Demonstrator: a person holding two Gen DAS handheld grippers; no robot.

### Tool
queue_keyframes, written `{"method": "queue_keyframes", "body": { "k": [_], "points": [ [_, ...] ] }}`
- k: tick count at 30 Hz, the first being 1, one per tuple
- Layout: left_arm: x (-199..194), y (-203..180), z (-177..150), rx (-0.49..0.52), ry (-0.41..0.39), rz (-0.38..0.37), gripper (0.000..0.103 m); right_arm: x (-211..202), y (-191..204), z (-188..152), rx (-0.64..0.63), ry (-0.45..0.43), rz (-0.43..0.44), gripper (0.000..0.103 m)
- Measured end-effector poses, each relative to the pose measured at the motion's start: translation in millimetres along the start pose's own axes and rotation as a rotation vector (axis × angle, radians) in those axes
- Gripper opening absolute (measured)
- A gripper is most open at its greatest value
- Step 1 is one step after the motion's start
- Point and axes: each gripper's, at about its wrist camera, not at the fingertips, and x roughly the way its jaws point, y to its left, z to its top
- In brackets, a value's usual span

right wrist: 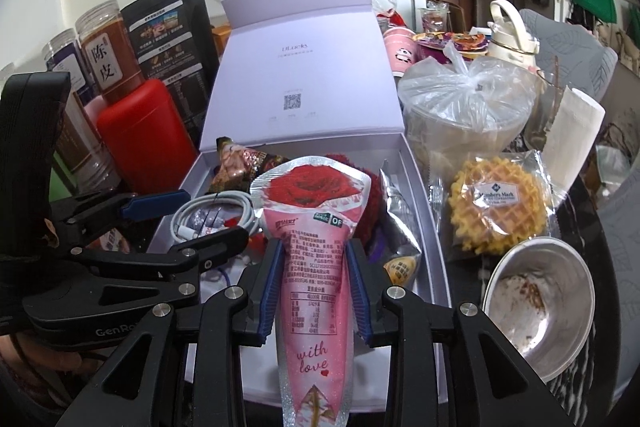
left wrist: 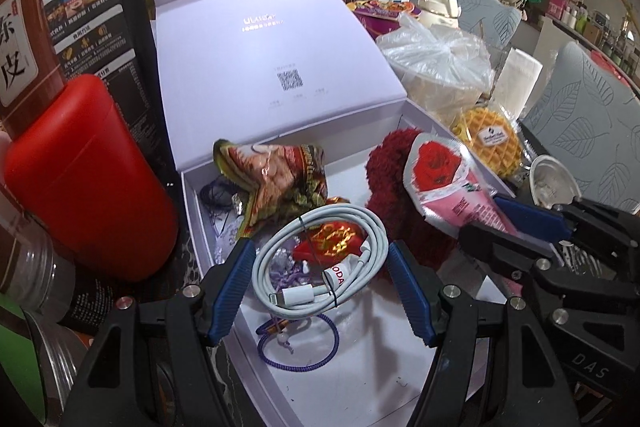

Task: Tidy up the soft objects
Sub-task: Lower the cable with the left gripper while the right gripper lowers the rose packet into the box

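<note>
The open white gift box (right wrist: 420, 187) fills centre frame, already crowded. The right gripper (right wrist: 316, 279) has its jaws narrowed onto a pink rose-print pouch (right wrist: 316, 227) over the box. The left gripper (left wrist: 320, 291), jaws half open and gripping nothing, straddles the coiled white charging cable (left wrist: 320, 267). Risk: a released pouch could slide off the clutter onto the box rim.

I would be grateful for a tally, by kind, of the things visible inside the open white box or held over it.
Food packets: 3: crinkled brown snack bag, pink rose-print cone pouch held by right gripper, silver foil packet
Cables: 1: coiled white charging cable
Cords: 1: purple braided lanyard
Fluffy items: 1: red plush
Total: 6
</note>
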Motion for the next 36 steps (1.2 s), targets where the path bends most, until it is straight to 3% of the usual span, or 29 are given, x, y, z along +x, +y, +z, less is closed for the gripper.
{"method": "queue_keyframes", "body": {
  "k": [21,27,36],
  "points": [
    [17,-1,-7,-0.025,0.127,0.049,0.069,-10,-2,-6,-0.003,0.026,-0.080,0.043],
    [5,-2,-2,-0.035,0.093,0.067,0.079,-21,-2,-5,0.000,0.010,-0.097,0.044],
    [-27,-5,7,-0.036,0.025,0.067,0.079,-43,2,3,-0.010,-0.021,-0.137,0.044]
  ]
}}
